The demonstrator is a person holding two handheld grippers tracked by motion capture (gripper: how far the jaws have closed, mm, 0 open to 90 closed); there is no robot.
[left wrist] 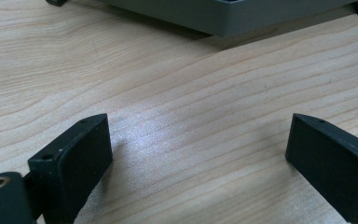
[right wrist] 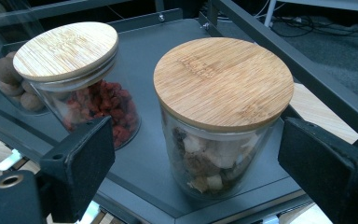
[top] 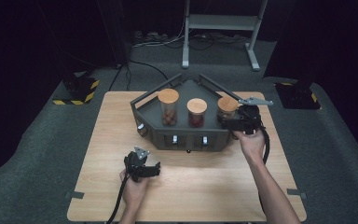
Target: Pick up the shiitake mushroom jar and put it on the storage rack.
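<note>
1. Jar [right wrist: 221, 116] of pale and brown pieces, with a wooden lid, stands at the right end of the grey tray [top: 186, 135].
2. Right gripper [right wrist: 191, 163] is released, its jaws either side of that jar without touching it.
3. Left gripper [top: 142, 163] rests released over the bare counter [left wrist: 177, 107], just before the tray.
4. Farther along stand a jar of red bits [right wrist: 81, 88] and a jar of brown balls [top: 168, 108].

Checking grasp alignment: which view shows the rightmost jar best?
Right gripper view: the rightmost jar sits close up between the open right gripper jaws, lid and contents clear. The high view shows it small, partly behind that gripper.
</note>
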